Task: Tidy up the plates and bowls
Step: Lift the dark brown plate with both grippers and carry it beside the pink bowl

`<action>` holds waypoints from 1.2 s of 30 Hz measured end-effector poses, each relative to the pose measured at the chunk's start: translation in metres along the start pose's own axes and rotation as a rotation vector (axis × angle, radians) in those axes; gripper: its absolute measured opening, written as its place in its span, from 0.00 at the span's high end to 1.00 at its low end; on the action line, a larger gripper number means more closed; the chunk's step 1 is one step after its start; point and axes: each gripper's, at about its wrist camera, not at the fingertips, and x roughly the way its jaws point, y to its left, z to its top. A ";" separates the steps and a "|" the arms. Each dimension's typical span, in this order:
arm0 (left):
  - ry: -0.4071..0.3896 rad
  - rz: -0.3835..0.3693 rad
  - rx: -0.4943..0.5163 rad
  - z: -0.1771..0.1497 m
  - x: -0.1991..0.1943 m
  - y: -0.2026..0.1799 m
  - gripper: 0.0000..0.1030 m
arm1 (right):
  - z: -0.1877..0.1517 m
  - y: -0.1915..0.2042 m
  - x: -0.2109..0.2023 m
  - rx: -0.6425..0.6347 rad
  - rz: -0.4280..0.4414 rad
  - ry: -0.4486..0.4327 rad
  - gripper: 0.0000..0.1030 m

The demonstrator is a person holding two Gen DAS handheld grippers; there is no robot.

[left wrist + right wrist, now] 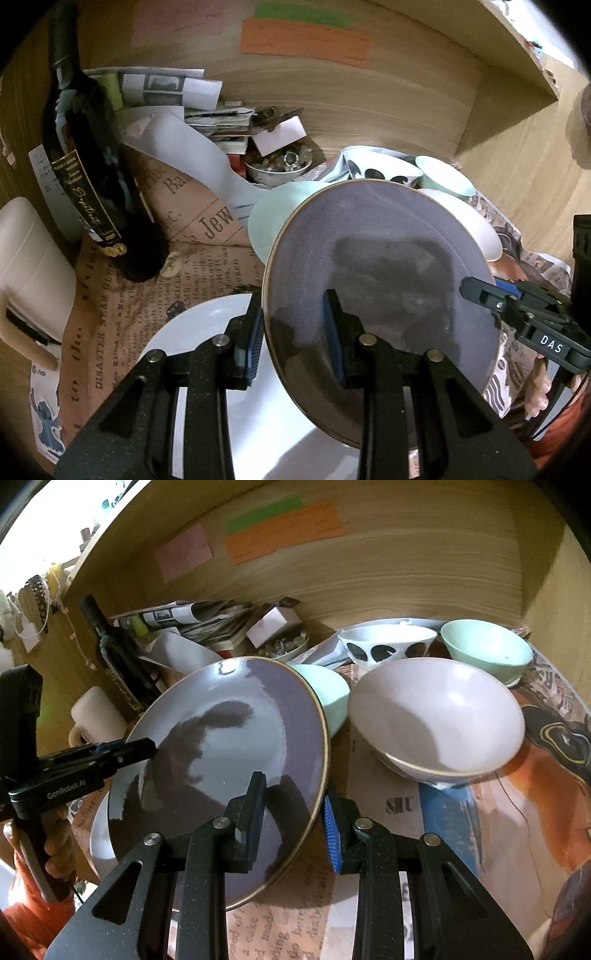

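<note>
A purple plate [388, 229] [229, 701] with a brown rim hangs tilted above the paper-lined shelf, held from both sides. My left gripper [293, 332] [147, 747] is shut on its left rim, one pad on each face. My right gripper [293, 819] [476, 291] is shut on the opposite rim. Below the purple plate lies a white plate [207, 325] [98, 830], partly hidden. Behind stand a pink bowl [436, 716] [476, 225], a mint bowl [484, 650] [443, 173], a black-spotted white bowl [384, 642] [376, 170] and another mint bowl [328, 690] [273, 214] close behind the plate.
A dark wine bottle [92, 177] [114, 653] and a white mug [29, 266] [96, 709] stand at the left. Stacked papers [207, 110] and a small dish of pebbles [280, 166] fill the back. Wooden cabinet walls [406, 565] enclose the shelf on three sides.
</note>
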 end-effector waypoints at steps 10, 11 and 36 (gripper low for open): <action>0.011 -0.002 -0.005 -0.014 -0.006 -0.021 0.70 | -0.017 -0.010 -0.019 0.011 0.004 -0.006 0.74; 0.012 -0.003 -0.006 -0.016 -0.006 -0.024 0.70 | -0.018 -0.012 -0.020 0.013 0.003 -0.006 0.74; 0.101 -0.061 0.017 -0.049 0.011 -0.074 0.70 | -0.058 -0.052 -0.047 0.094 -0.044 0.036 0.74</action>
